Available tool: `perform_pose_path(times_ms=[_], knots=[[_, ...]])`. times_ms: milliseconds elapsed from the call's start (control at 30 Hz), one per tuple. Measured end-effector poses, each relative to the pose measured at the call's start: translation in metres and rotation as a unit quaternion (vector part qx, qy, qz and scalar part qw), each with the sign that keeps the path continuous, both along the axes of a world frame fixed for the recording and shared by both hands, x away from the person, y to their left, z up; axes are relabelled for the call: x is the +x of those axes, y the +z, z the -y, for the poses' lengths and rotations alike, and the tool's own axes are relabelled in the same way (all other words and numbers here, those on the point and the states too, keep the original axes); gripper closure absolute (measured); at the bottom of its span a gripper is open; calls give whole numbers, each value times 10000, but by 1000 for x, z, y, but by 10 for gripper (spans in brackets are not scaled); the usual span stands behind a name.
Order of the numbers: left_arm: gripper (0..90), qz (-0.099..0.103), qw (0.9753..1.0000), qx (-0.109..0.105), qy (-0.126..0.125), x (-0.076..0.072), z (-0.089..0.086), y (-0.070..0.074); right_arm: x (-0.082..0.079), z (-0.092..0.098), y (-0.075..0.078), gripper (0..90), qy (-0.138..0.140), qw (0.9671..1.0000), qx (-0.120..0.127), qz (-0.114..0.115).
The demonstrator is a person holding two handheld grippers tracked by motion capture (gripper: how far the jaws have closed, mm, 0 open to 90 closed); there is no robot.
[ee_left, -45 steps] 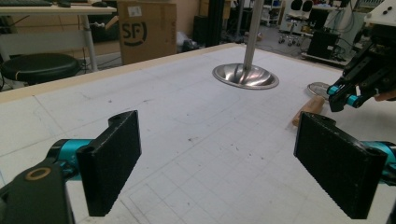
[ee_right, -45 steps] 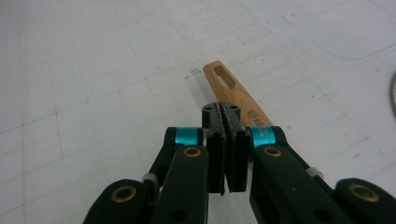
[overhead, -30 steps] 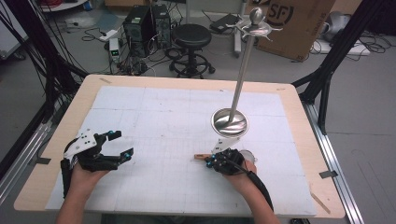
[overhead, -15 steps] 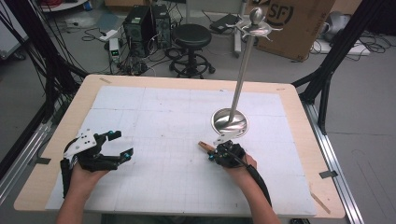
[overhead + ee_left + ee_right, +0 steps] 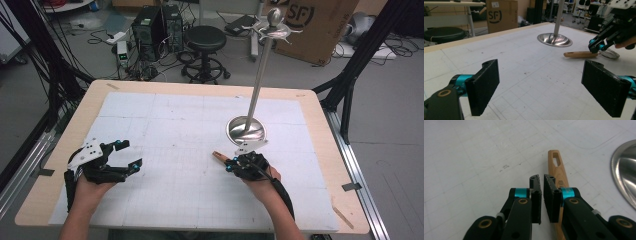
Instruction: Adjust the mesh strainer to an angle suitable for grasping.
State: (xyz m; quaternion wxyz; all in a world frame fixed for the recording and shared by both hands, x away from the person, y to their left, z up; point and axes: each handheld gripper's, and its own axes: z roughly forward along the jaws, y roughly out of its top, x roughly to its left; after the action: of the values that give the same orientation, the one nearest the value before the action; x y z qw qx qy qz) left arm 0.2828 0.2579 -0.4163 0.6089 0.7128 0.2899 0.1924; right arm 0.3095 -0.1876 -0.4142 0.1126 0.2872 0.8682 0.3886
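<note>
A wooden handle (image 5: pixel 219 156) (image 5: pixel 580 54) (image 5: pixel 555 166) with a slot near its end lies flat on the white mat; a round wire ring (image 5: pixel 609 53) shows at its other end. My right gripper (image 5: pixel 229 164) (image 5: pixel 540 178) (image 5: pixel 594 47) hovers low over it. Its jaws are shut with only a sliver between them and nothing held, and the handle runs just beside and under the right-hand jaw. My left gripper (image 5: pixel 131 153) (image 5: pixel 541 87) rests at the table's near left, wide open and empty.
A tall metal stand with a round dished base (image 5: pixel 245 129) (image 5: pixel 554 40) (image 5: pixel 624 170) rises just beyond the right gripper, with hooks at its top (image 5: pixel 272 30). The white gridded mat (image 5: pixel 170 125) covers the wooden table. A stool and boxes stand beyond the far edge.
The right hand shifted slightly away from me, and the handle's free end swung a little farther off. The wire ring is now covered by the hand in the high view. Left gripper unchanged.
</note>
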Motion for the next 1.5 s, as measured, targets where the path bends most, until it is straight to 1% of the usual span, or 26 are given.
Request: perform_pose_path(times_ms=[33,67,100,200,267,300,400,433,467,533,600,733,800,867,967,1000,1133,1167,1200,1233,1333,1367,1400,1433,1467,1500], knots=[[154,1,10000,10,-4,0,0,0,-2,4,2,809,-2,10000,99,10],[154,2,10000,0,-1,0,0,0,-7,14,6,783,-27,9995,289,103],[154,5,10000,4,-2,0,0,0,-8,18,7,775,-43,9994,325,143],[154,2,10000,-1,5,0,0,0,-15,33,11,727,-129,9981,550,242],[154,-10,10000,15,9,0,0,0,-20,42,12,689,-194,9965,774,241],[153,-13,10000,35,-1,0,1,-1,-20,42,12,689,-194,9965,774,241],[154,-17,10000,68,-12,1,1,-1,-28,54,10,663,-182,9939,1033,327],[153,-14,10000,51,-14,1,1,-1,-31,59,7,643,-205,9923,1163,382],[153,-22,10000,32,0,1,1,-1,-31,61,7,621,-209,9923,1178,321],[153,-15,10000,43,-1,1,1,-1,-31,63,7,584,-266,9921,1177,352],[153,-20,10000,70,-13,1,1,-1,-31,63,7,572,-294,9919,1189,340],[153,-29,10000,81,-20,1,2,-2,-30,61,5,547,-219,9928,1125,356],[153,-30,10000,90,-19,1,2,-2,-29,60,5,527,-235,9931,1103,328],[153,-30,10000,78,-6,1,1,-2,-27,57,5,505,-225,9940,1004,372],[153,-17,10000,75,-18,1,1,-2,-27,55,6,501,-192,9949,913,388],[153,-15,10000,60,-13,1,1,-2,-27,54,7,496,-187,9955,849,381],[153,-15,10000,93,-6,1,1,-1,-23,54,7,483,-187,9960,799,362],[153,-27,10000,96,-5,1,1,-2,-21,54,7,480,-171,9962,794,304],[153,-32,9999,98,1,1,1,-2,-21,54,7,480,-171,9962,794,304],[153,-32,9999,103,1,1,1,-2,-17,53,7,478,-196,9973,675,206],[153,-29,9999,109,2,1,1,-2,-10,51,5,475,-225,9990,383,109],[153,-30,9999,114,1,1,1,-2,-10,51,5,475,-225,9990,383,109],[153,-29,9999,106,1,1,1,-2,-6,49,5,475,-236,9995,206,15],[153,-34,9999,100,3,1,1,-2,-6,49,5,475,-236,9995,206,15],[153,-33,9999,105,5,1,1,-2,-2,46,3,475,-248,9997,25,-67],[153,-33,9999,106,4,1,1,-2,-2,46,3,475,-248,9997,25,-67]])
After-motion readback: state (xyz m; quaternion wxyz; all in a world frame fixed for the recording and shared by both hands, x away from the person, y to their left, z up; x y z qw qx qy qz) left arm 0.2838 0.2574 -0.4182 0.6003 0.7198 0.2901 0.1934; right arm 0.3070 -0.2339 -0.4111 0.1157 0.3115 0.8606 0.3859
